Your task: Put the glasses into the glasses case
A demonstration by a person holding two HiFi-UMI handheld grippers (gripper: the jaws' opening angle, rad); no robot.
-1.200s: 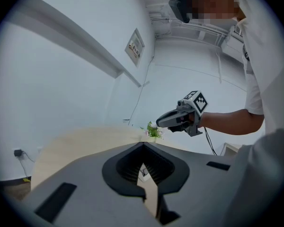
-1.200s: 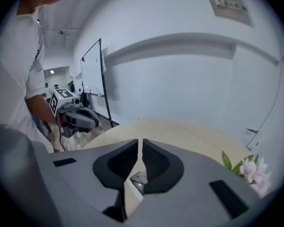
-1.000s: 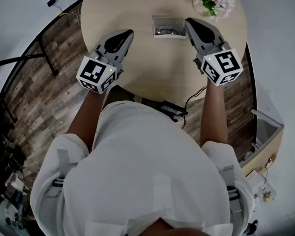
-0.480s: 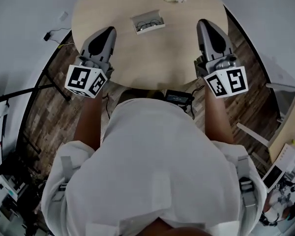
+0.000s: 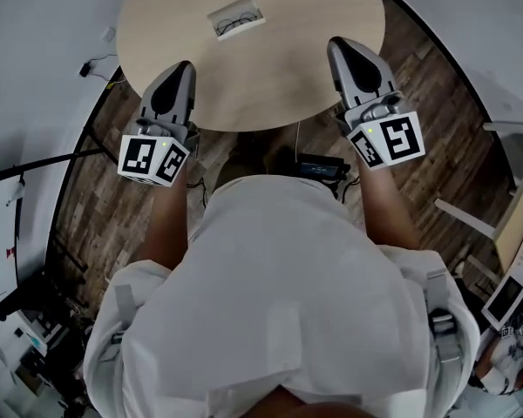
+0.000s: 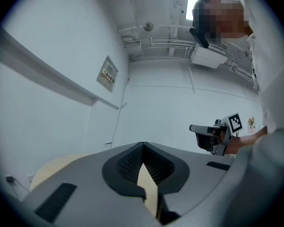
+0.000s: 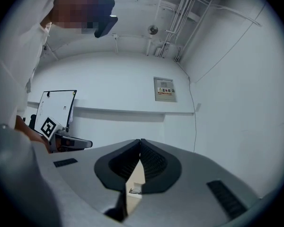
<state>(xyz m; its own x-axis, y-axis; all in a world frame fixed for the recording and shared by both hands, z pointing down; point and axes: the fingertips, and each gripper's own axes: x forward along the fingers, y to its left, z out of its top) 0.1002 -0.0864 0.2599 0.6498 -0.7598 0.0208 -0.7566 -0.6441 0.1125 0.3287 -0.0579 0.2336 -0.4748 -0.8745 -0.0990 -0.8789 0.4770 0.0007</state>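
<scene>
The left gripper (image 5: pixel 179 70) hangs at the near-left rim of the round table (image 5: pixel 288 68). Its jaws are pressed together tip to tip and nothing is caught between them. Toward the table's far side, a little left of its middle, lies the open glasses case (image 5: pixel 236 10). The glasses (image 5: pixel 236 23) rest inside it, well apart from both grippers. The right gripper (image 5: pixel 343 45) is held at the table's near-right rim. Its jaws likewise meet at the tips and grip nothing, and the case shows small on the tabletop beyond them
</scene>
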